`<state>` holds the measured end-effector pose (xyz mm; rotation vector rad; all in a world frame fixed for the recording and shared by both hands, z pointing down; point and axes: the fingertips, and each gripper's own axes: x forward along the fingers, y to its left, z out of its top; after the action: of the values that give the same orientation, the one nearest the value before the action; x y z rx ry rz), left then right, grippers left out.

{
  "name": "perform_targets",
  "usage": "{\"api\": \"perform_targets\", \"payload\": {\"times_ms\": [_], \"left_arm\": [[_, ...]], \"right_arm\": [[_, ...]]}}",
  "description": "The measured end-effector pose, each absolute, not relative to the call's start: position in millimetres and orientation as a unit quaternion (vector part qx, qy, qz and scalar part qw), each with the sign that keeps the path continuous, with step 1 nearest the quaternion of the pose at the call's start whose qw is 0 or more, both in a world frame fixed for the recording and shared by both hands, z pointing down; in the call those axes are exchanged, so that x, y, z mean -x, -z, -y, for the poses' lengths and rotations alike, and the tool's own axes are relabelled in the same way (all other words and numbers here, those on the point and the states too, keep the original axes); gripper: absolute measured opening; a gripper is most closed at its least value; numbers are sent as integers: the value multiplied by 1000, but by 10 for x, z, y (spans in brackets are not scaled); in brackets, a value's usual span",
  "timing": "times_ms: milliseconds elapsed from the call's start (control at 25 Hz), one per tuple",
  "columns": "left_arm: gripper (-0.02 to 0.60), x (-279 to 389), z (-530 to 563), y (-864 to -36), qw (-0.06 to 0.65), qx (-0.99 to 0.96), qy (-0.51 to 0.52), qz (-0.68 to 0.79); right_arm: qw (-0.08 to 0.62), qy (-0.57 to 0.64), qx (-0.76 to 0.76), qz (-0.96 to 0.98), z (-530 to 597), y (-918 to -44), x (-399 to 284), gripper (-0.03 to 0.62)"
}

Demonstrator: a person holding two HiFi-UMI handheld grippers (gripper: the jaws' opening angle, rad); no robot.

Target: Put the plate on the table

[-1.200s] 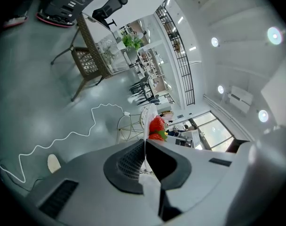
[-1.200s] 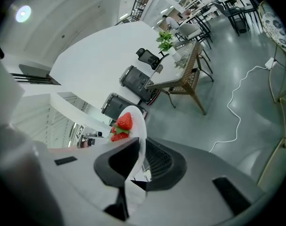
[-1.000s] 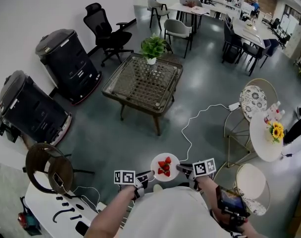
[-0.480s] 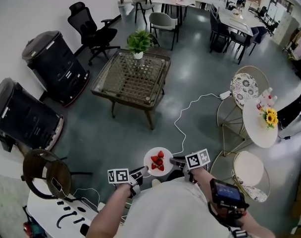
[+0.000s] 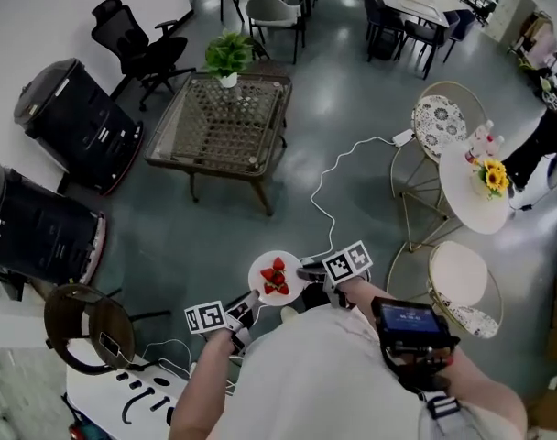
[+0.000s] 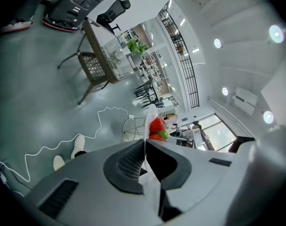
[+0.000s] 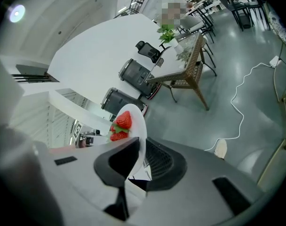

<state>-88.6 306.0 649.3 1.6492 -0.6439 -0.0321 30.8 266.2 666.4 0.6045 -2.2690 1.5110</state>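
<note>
A small white plate [image 5: 263,268] with strawberries [image 5: 276,278] is held level in the air over the grey floor. It is gripped by its rim from two sides. My left gripper [image 5: 246,303] is shut on its near-left rim and my right gripper [image 5: 308,271] is shut on its right rim. In the left gripper view the plate [image 6: 150,117] runs edge-on out of the left gripper [image 6: 145,144], with the strawberries [image 6: 157,126] beyond. The right gripper view shows the plate [image 7: 138,125] pinched by the right gripper [image 7: 141,146]. The glass-topped wicker table [image 5: 219,122] stands well ahead on the left.
A potted plant [image 5: 227,55] sits on the table's far edge. Two black machines [image 5: 72,122] [image 5: 36,236] stand along the left wall. A white cable [image 5: 329,200] snakes over the floor ahead. A round table with flowers [image 5: 480,186] and gold chairs [image 5: 462,278] stand to the right.
The plate, still held by both grippers, now sits higher and further left in the head view. The wicker table and the room have also slid left as the person turned.
</note>
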Motion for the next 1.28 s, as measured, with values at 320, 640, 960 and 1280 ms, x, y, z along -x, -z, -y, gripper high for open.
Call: {"api": "perform_targets", "payload": {"times_ms": [320,640,960,1280], "left_arm": [[11,927,-2612,-6453,622,-719,14,309],[11,780,-2081,-6521,618,-716,-1,324],[11,635,-1543,-6519,623,-708,-14,332],[11,458,-1154,-6491,621,-700,-13,353]], "right_arm": [[183,-531,-187,806,-2159,-6573,-226,31],[184,-537,-178,804,-1606,-6629,-376,30],[173,-552,-170,798,-1091,-6685,-512,31],[173,-555,-148,800,-655,-6698,-665,31]]}}
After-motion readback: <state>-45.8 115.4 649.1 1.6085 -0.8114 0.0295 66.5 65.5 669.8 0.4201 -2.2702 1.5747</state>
